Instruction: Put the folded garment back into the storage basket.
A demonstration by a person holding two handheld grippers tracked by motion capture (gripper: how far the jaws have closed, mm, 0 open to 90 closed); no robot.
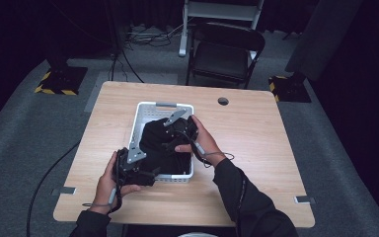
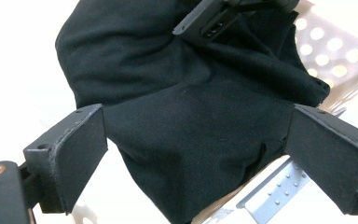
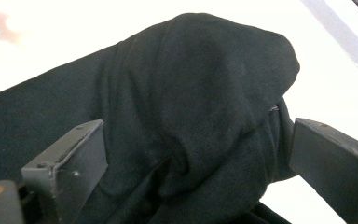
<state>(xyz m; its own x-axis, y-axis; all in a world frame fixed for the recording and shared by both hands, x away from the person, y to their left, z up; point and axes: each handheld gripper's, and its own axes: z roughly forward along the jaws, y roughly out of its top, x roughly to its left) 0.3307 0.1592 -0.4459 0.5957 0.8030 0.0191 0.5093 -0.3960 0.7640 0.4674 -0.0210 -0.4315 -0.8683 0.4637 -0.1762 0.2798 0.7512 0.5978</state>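
Tongs, left (image 2: 193, 154) and right (image 3: 196, 163), gape around black cloth (image 1: 163, 140).

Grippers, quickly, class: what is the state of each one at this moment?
Left gripper: open, jaws spread either side of the black cloth, not clamped.
Right gripper: open, jaws wide apart around a bunched fold of the same cloth.

The black garment (image 1: 160, 143) is soft, matt cloth with a faintly fuzzy nap. The white basket (image 1: 140, 114) looks like smooth perforated plastic. The bench (image 1: 256, 143) is pale wood-grain laminate; gripper pads (image 2: 81, 149) look matt, rubbery.
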